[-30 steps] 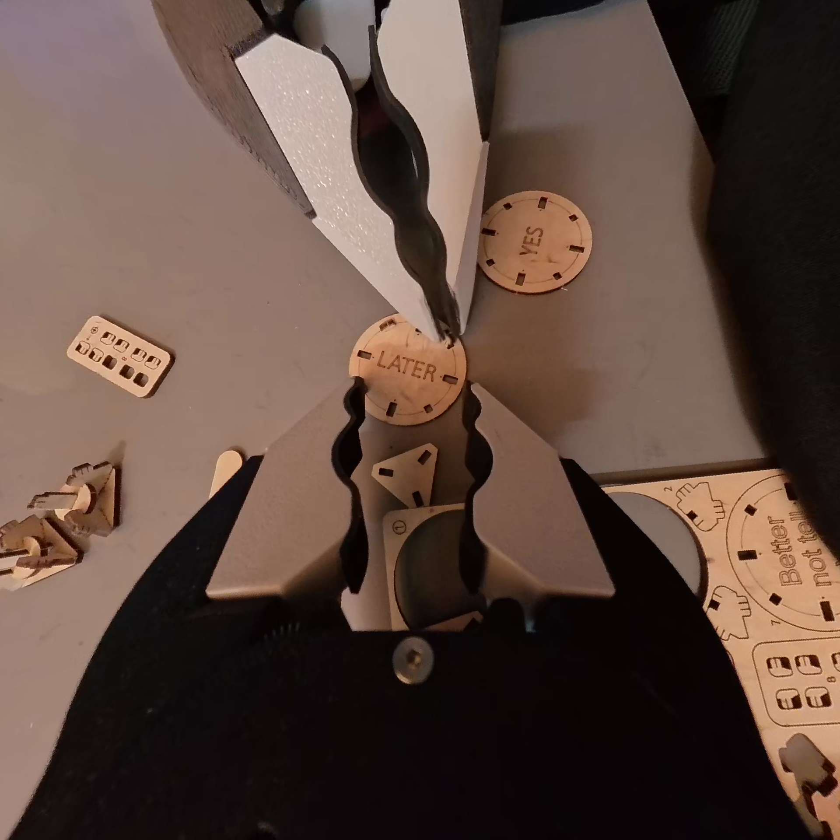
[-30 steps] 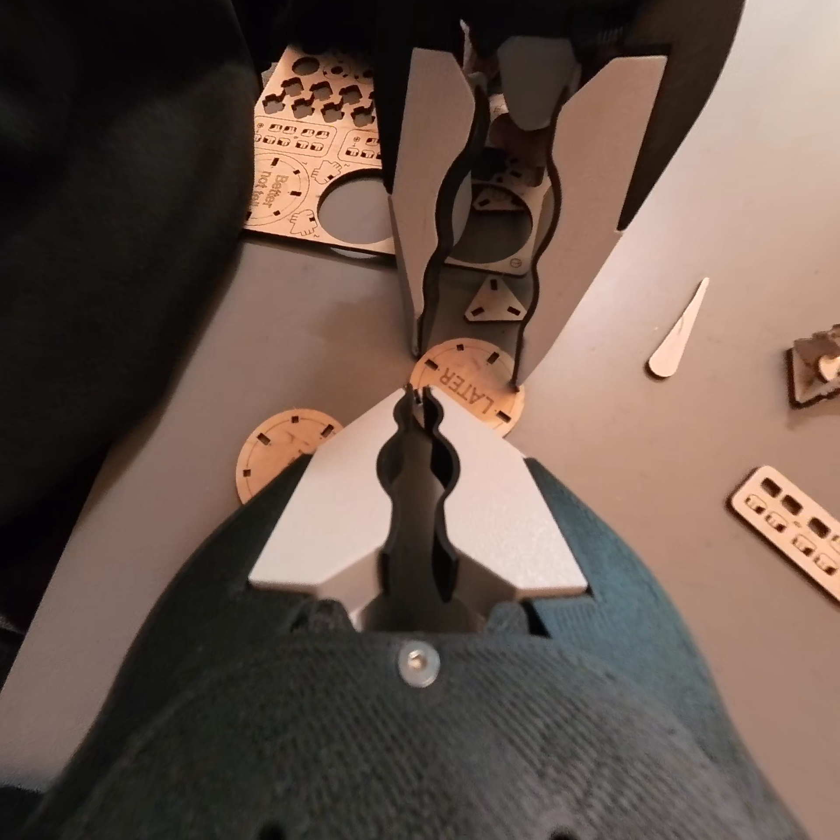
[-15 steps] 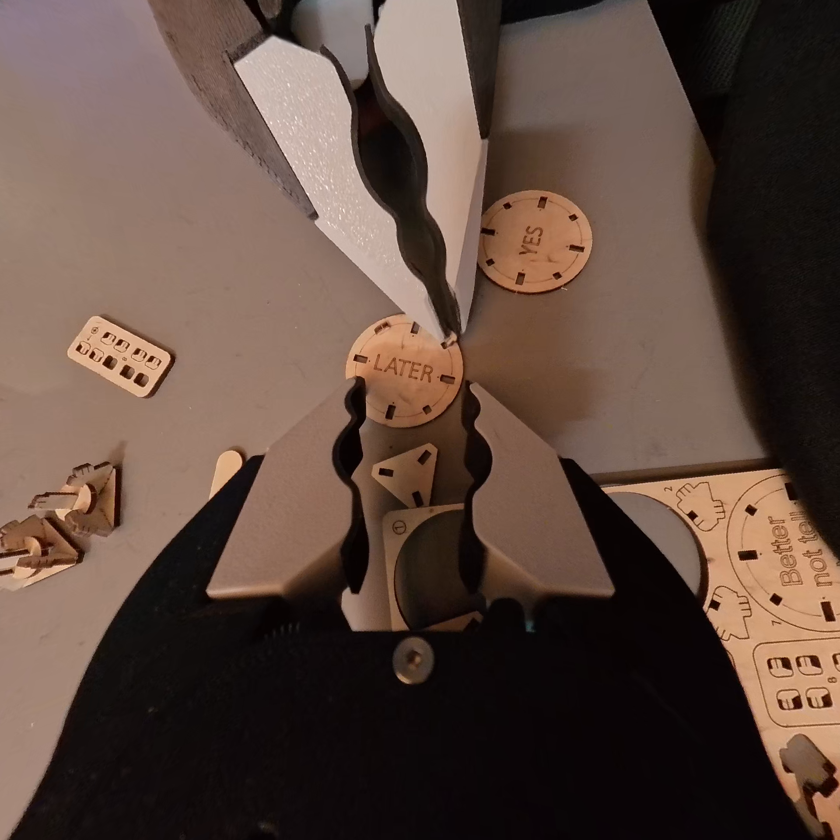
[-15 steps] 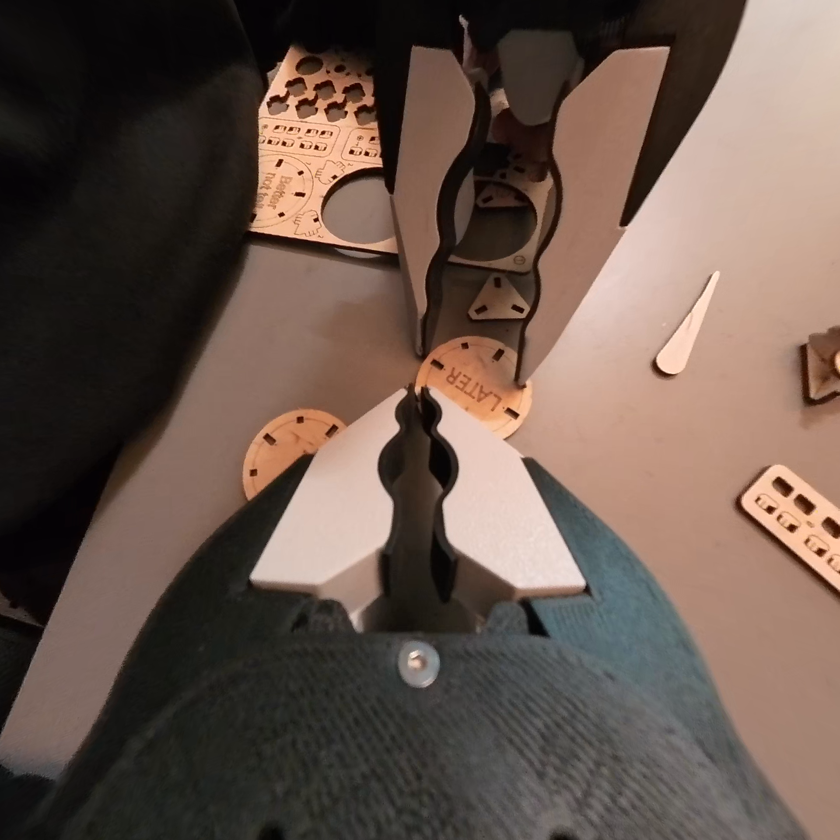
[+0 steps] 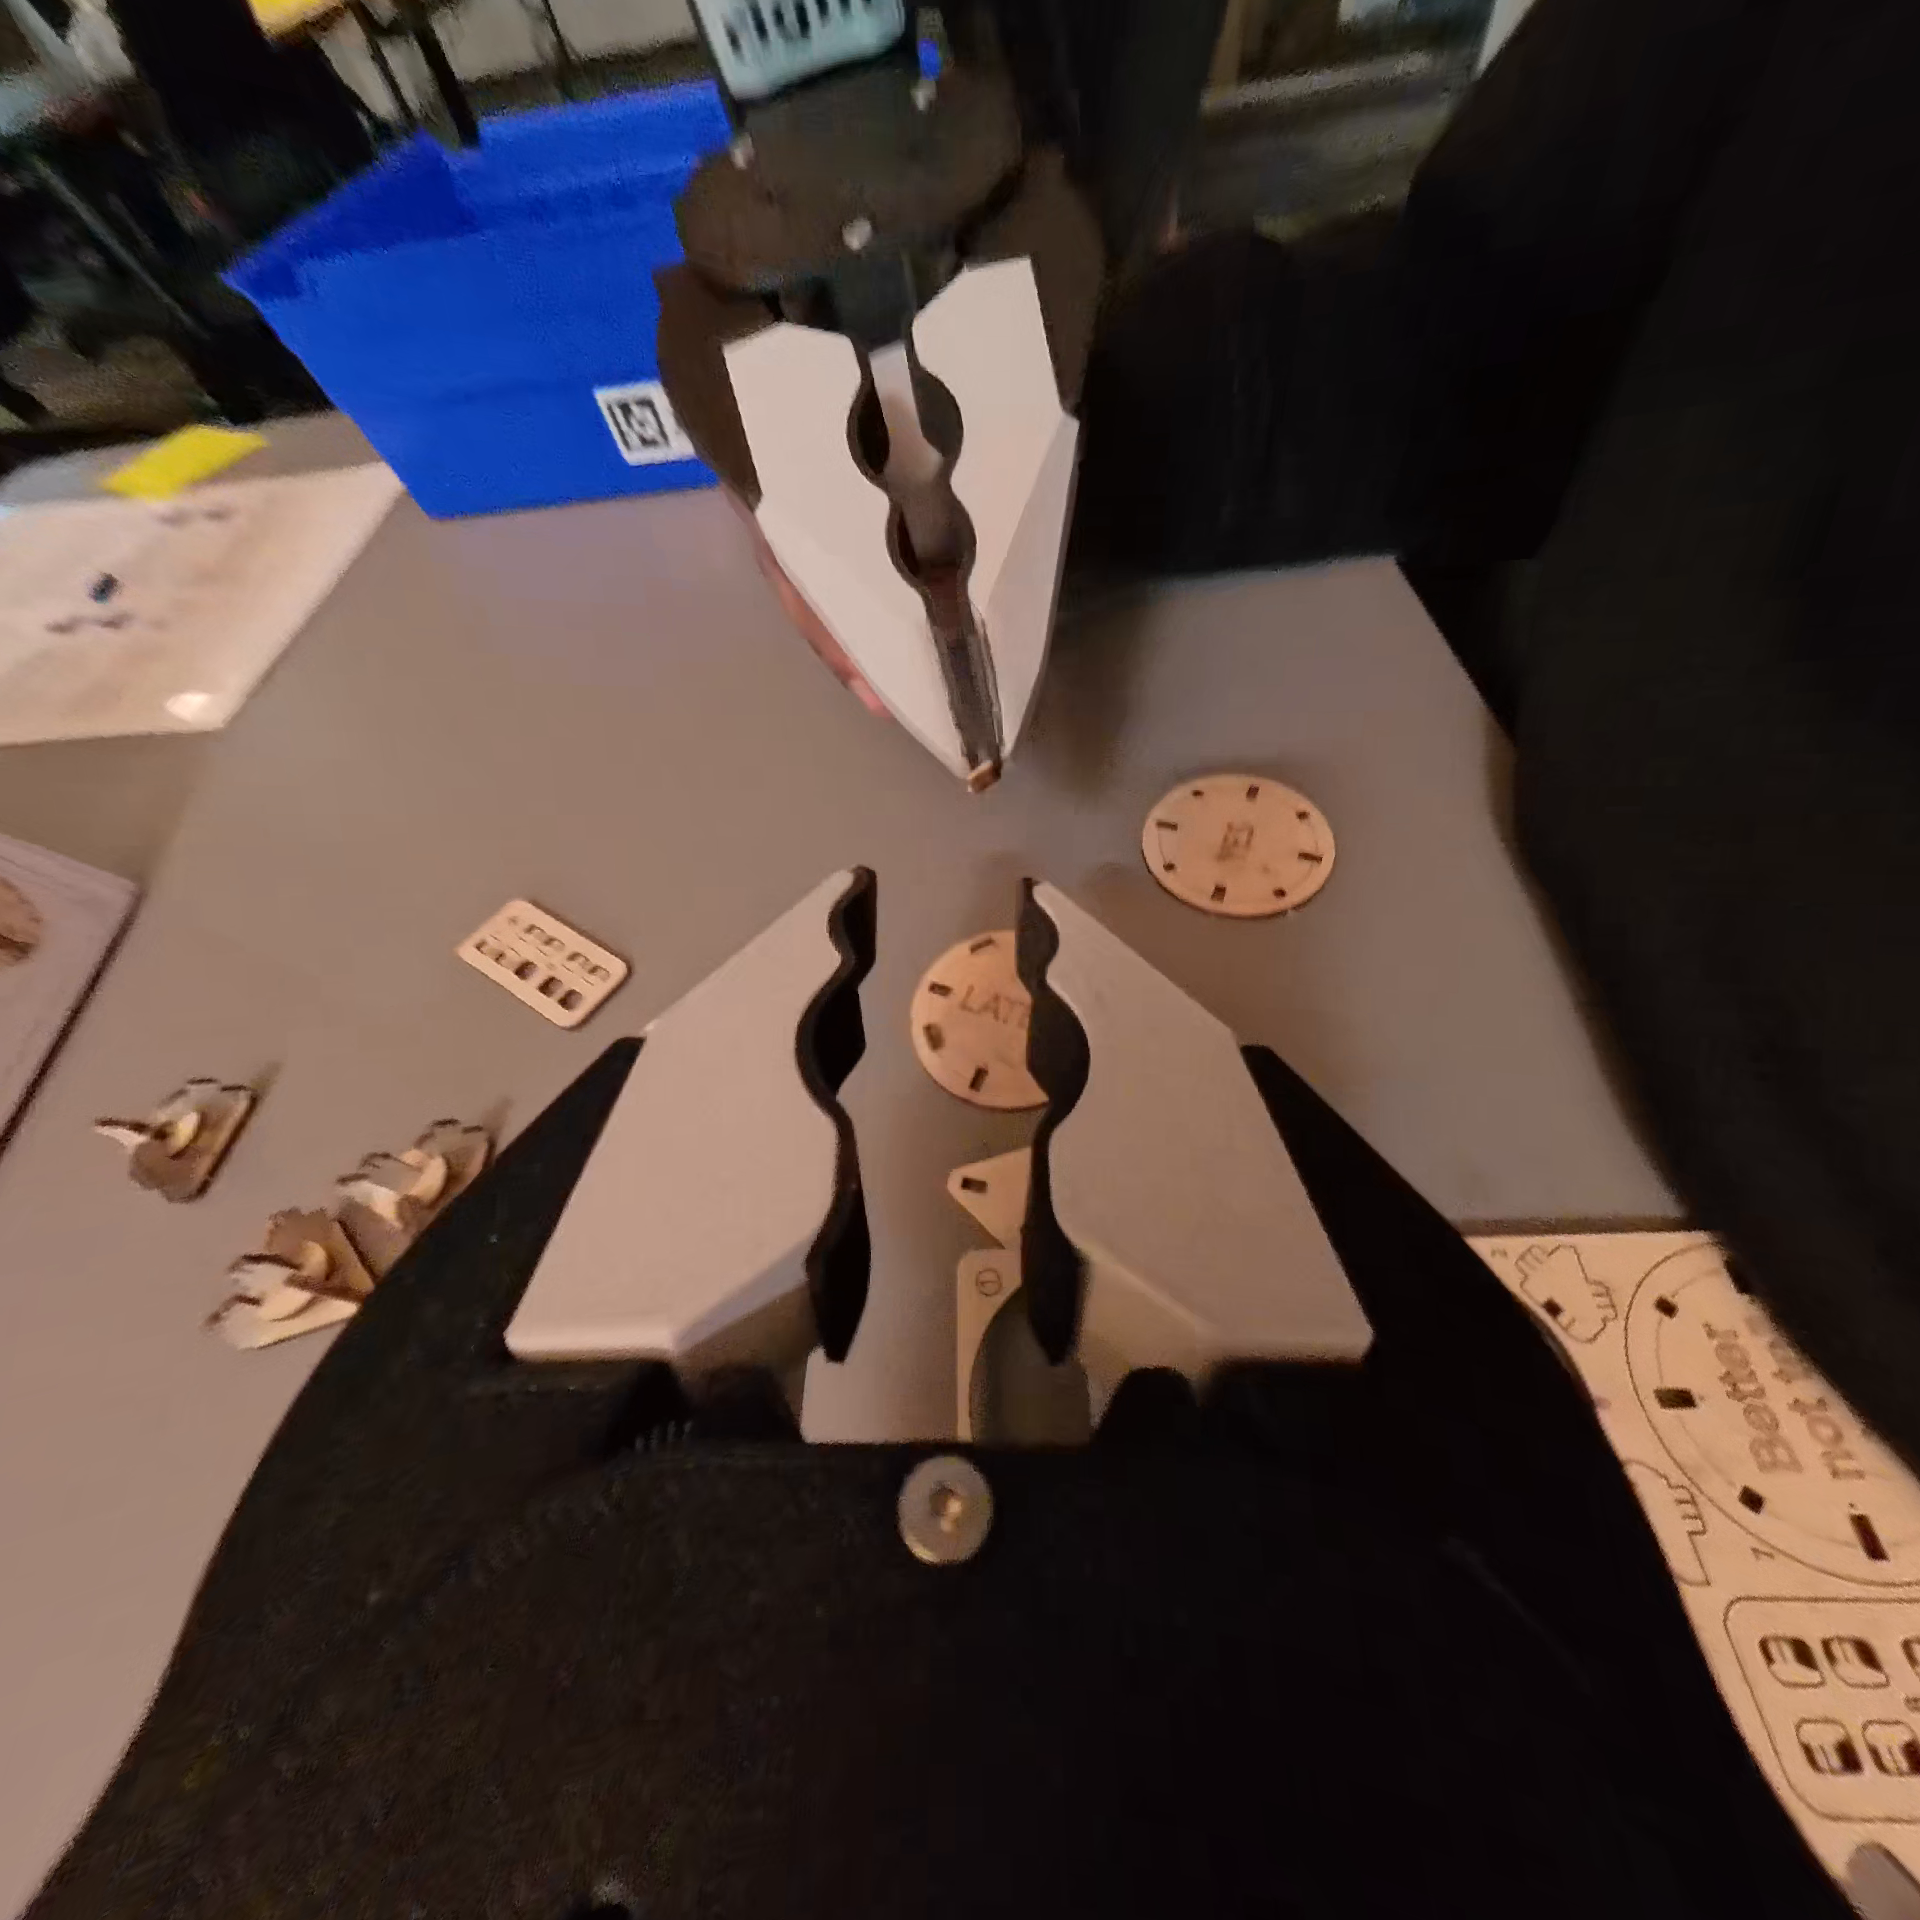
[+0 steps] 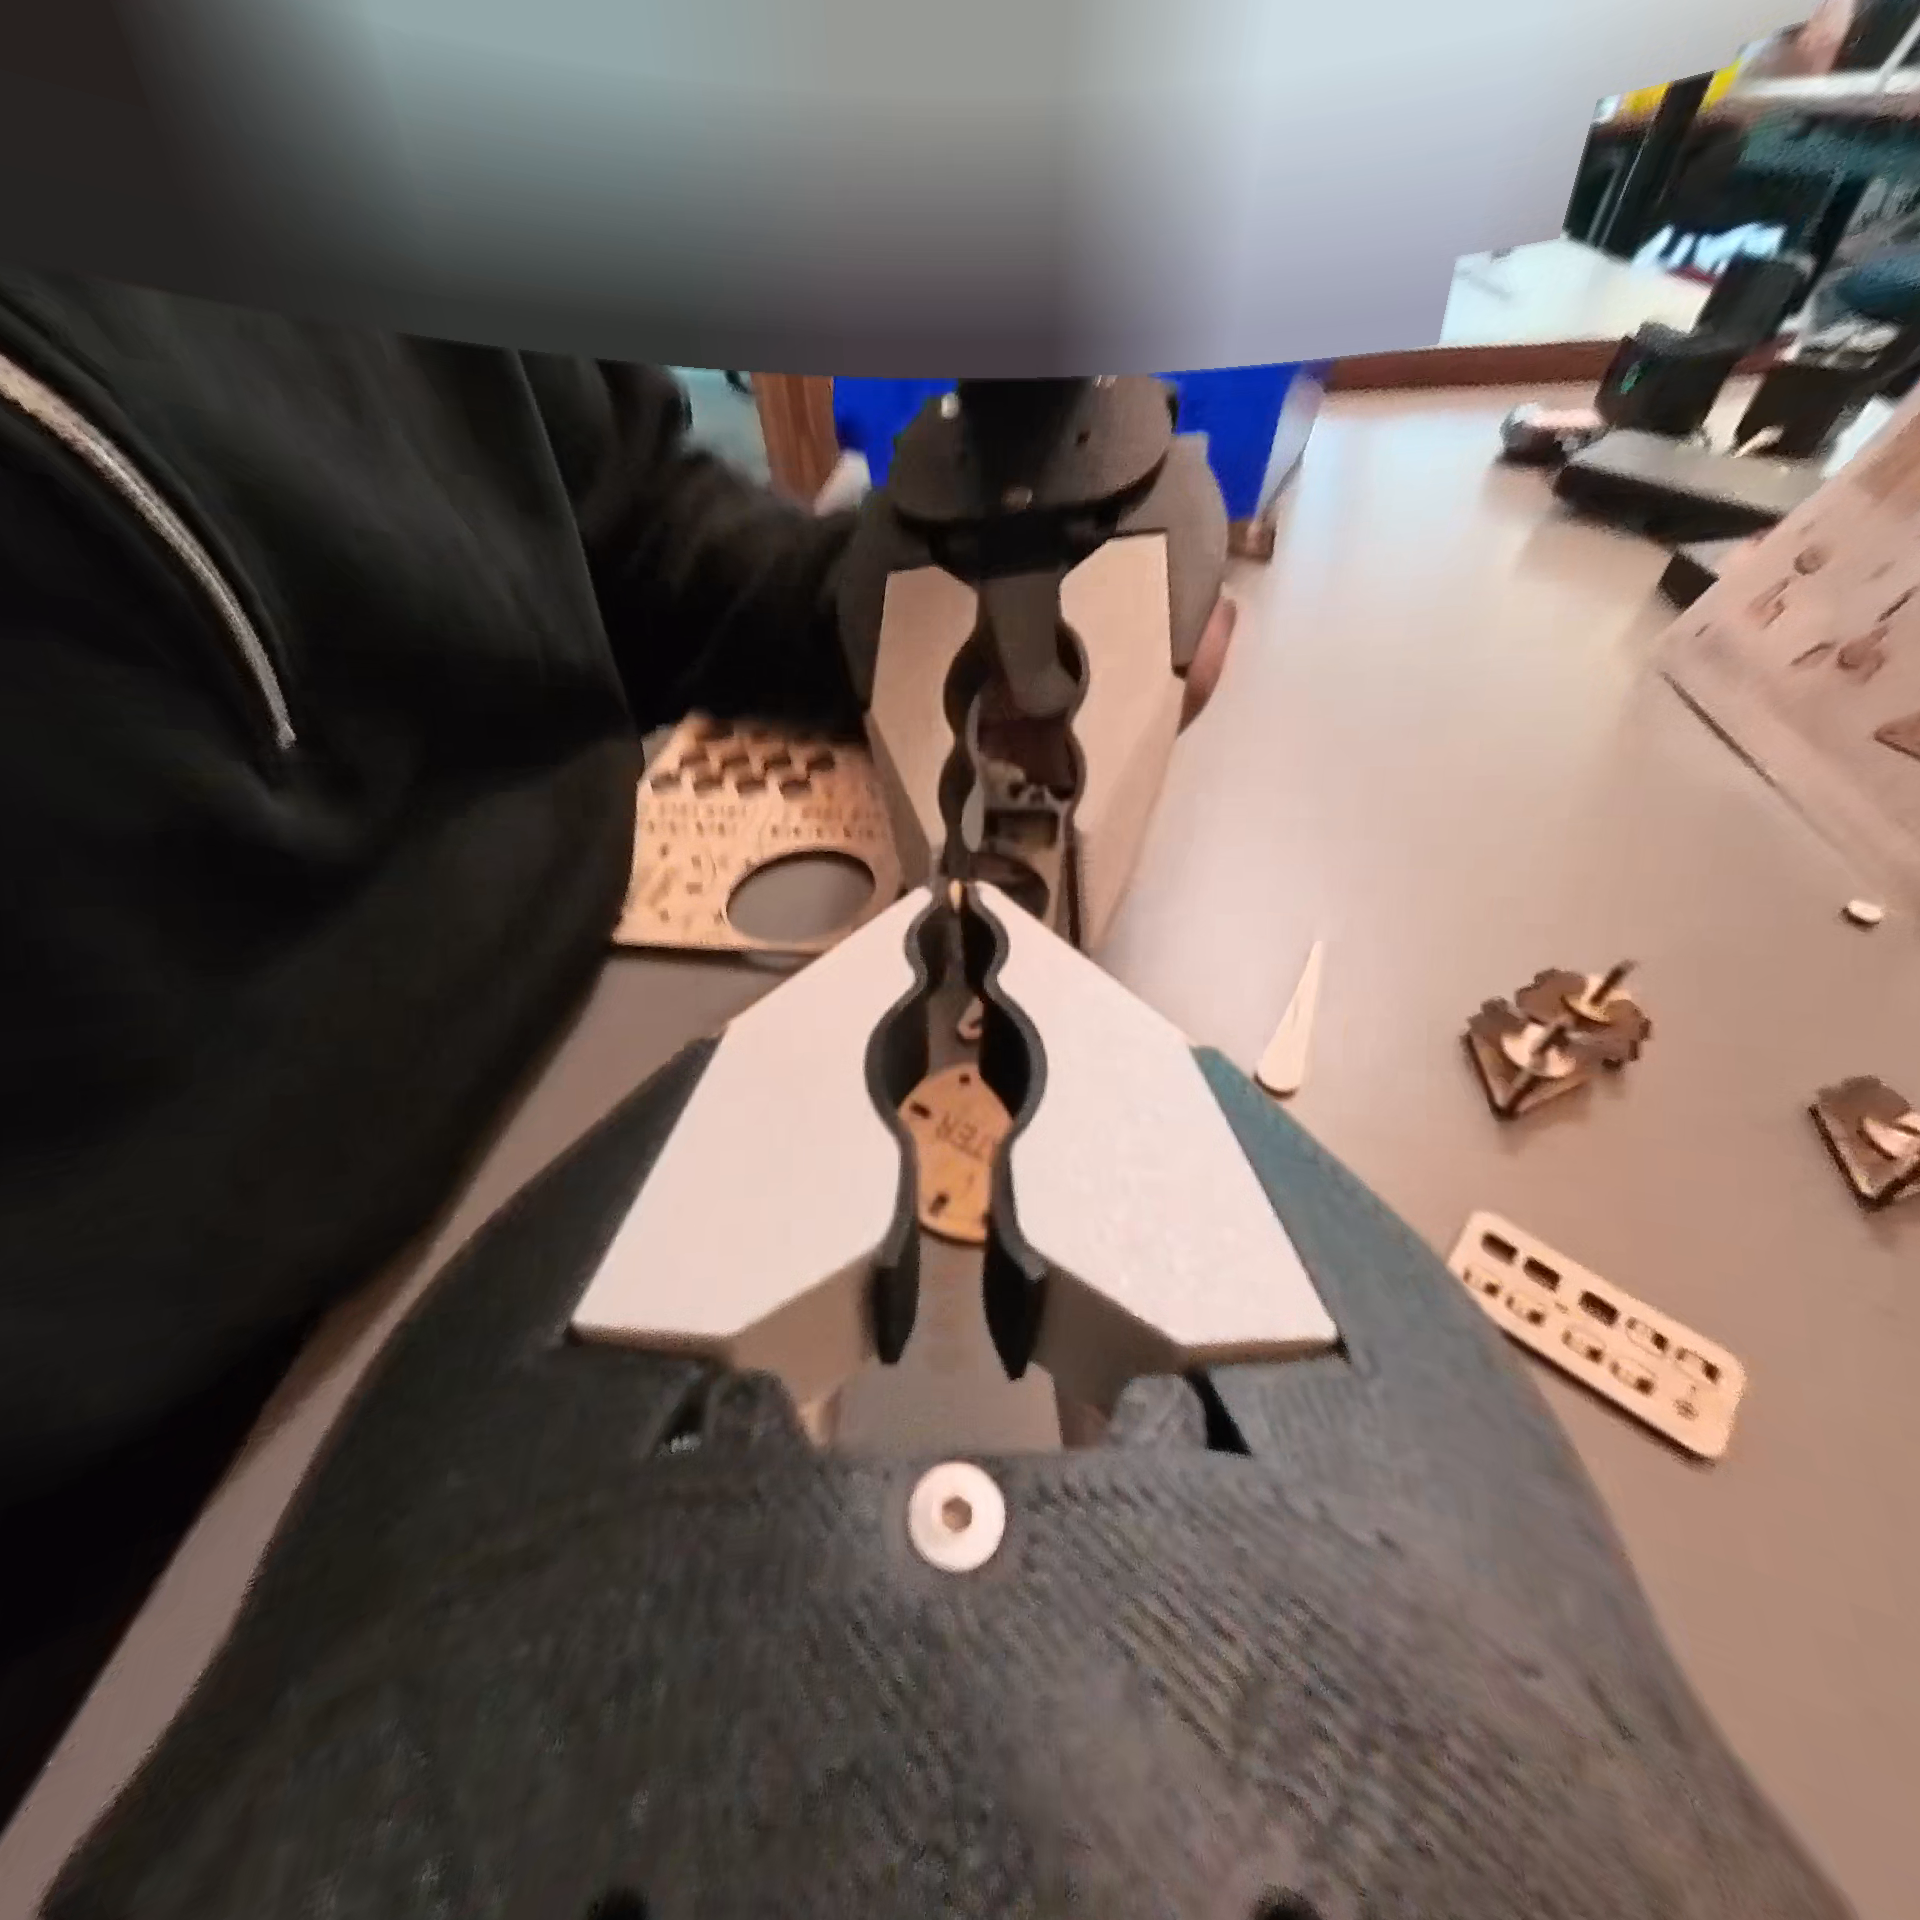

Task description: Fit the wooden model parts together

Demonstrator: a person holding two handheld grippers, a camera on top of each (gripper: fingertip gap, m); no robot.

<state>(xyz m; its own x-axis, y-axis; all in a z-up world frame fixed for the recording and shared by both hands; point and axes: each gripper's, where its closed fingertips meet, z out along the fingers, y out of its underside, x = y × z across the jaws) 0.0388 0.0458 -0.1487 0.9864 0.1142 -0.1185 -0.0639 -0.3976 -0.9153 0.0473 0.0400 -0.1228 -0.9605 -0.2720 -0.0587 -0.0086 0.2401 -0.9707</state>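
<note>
two wooden discs (image 5: pixel 1236 847) beside one slotted strip (image 5: pixel 543 963)

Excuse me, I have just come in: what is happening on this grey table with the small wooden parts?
A person holds a hand-held gripper in each hand above a grey table strewn with laser-cut wooden parts. The right hand-held gripper is shut on a tiny wooden piece at its tips, raised above the table. The left hand-held gripper is open and holds nothing; a round wooden disc lies on the table beneath it. A second disc lies beside it.
</note>
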